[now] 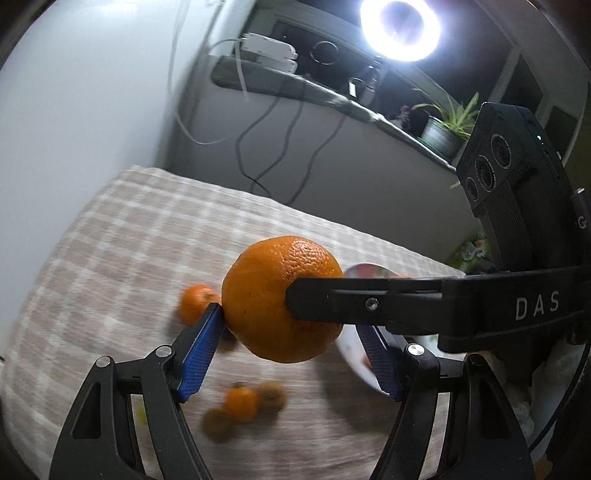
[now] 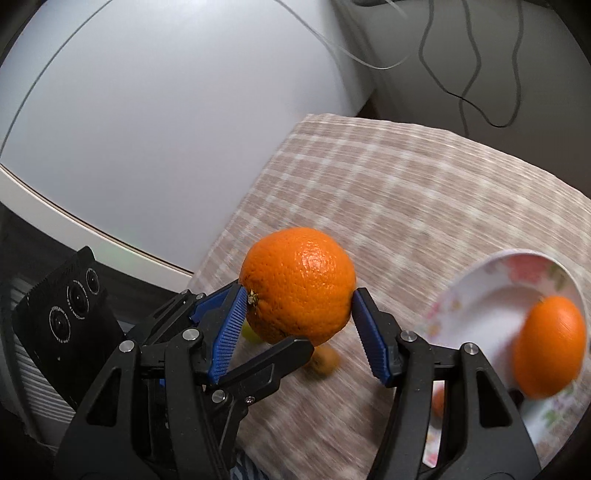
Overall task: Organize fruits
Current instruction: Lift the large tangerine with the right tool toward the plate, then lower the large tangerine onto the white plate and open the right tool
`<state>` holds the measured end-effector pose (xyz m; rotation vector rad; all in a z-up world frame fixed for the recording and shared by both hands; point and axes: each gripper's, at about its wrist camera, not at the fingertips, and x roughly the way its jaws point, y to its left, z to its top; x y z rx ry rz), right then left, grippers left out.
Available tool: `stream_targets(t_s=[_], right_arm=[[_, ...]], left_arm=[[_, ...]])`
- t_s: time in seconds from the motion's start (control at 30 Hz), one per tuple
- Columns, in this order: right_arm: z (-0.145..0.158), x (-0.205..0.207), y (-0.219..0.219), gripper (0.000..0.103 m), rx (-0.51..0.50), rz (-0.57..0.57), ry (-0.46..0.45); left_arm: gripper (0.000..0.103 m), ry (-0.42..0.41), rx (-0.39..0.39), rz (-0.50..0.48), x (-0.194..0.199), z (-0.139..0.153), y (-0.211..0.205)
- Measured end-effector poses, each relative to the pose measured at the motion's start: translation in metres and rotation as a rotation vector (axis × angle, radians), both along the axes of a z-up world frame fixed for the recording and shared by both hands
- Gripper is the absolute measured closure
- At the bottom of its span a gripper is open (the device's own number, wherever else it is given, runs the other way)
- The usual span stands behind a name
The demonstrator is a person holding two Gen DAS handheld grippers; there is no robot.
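One large orange [image 1: 280,295] is held in the air above the checked tablecloth [image 1: 122,236], between both grippers at once. My left gripper [image 1: 291,332] has its blue pads on the orange's sides. My right gripper [image 2: 297,306] also has its pads against the same orange [image 2: 299,284], and one of its fingers [image 1: 332,299] crosses the fruit in the left wrist view. A white floral bowl [image 2: 476,295] holds another orange [image 2: 550,347] at the right. Small oranges [image 1: 195,301] and brown kiwis [image 1: 271,397] lie on the cloth below.
A white wall [image 2: 166,129] and cables [image 1: 258,140] stand behind the table. A ring light [image 1: 400,27] and a potted plant [image 1: 447,125] sit on a ledge at the back right. The table's left edge [image 2: 229,229] drops off beside the grippers.
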<state>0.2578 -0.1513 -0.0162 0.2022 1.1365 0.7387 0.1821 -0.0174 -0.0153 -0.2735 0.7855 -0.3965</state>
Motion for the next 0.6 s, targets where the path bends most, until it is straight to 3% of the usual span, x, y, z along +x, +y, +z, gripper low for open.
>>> stream_targets(t_s=[0.6], right_arm=[[-0.007, -0.002, -0.088, 0.041, -0.027, -0.117, 0.017]], left_arm=[[0.031, 0.04, 0.025, -0.115, 0.015, -0.013, -0.077]])
